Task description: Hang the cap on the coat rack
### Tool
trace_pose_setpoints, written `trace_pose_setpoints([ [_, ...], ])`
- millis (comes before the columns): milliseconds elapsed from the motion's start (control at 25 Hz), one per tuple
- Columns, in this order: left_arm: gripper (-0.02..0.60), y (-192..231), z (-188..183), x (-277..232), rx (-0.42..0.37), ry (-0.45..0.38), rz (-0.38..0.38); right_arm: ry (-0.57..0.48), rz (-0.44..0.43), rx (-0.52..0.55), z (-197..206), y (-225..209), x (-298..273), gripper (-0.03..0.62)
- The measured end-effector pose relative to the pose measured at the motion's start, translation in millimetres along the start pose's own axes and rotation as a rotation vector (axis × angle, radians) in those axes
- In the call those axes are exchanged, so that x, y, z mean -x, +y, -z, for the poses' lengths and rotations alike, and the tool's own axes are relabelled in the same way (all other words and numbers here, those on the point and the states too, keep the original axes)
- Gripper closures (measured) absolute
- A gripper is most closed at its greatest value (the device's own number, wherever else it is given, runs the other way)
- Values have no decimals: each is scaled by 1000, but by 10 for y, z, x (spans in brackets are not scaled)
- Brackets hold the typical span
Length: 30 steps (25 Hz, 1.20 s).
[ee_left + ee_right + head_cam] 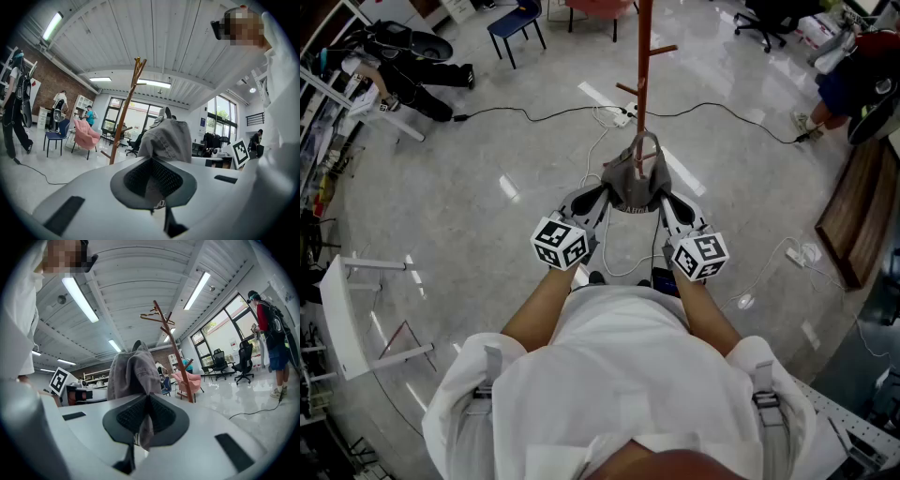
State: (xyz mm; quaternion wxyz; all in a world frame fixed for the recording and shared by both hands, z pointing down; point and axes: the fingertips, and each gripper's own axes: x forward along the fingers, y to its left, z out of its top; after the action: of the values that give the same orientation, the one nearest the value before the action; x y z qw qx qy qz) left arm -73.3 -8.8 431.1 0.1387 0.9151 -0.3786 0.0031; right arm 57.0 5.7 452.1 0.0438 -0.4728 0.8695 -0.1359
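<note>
Grey cap (630,184) between left, right fingers (135,180) (125,418)

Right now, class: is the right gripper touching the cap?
Touching. The right gripper pinches the cap fabric between its fingers, plain in the right gripper view.

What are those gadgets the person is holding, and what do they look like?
Two hand-held tools: the left gripper and right gripper have pale grey shells with dark, mesh-textured pads. Each carries a white cube printed with black square markers. No cables show on them. The person wears a white short-sleeved top.
</note>
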Motion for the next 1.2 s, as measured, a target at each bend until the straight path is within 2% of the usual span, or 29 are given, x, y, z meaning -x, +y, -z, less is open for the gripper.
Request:
trace_pose_setpoints([
  [520, 566, -138, 26, 94, 23, 8, 25, -1, -10, 0, -35, 72, 103, 568],
  [720, 566, -217, 37, 136, 24, 10, 12, -7, -42, -8, -62, 108, 175, 568],
  [960, 566, -171, -114, 115, 26, 8, -11, 0, -69, -24, -183, 115, 96, 568],
  [1200, 566, -216, -73, 146, 23, 6, -26, 4, -86, -27, -137, 100, 119, 568],
])
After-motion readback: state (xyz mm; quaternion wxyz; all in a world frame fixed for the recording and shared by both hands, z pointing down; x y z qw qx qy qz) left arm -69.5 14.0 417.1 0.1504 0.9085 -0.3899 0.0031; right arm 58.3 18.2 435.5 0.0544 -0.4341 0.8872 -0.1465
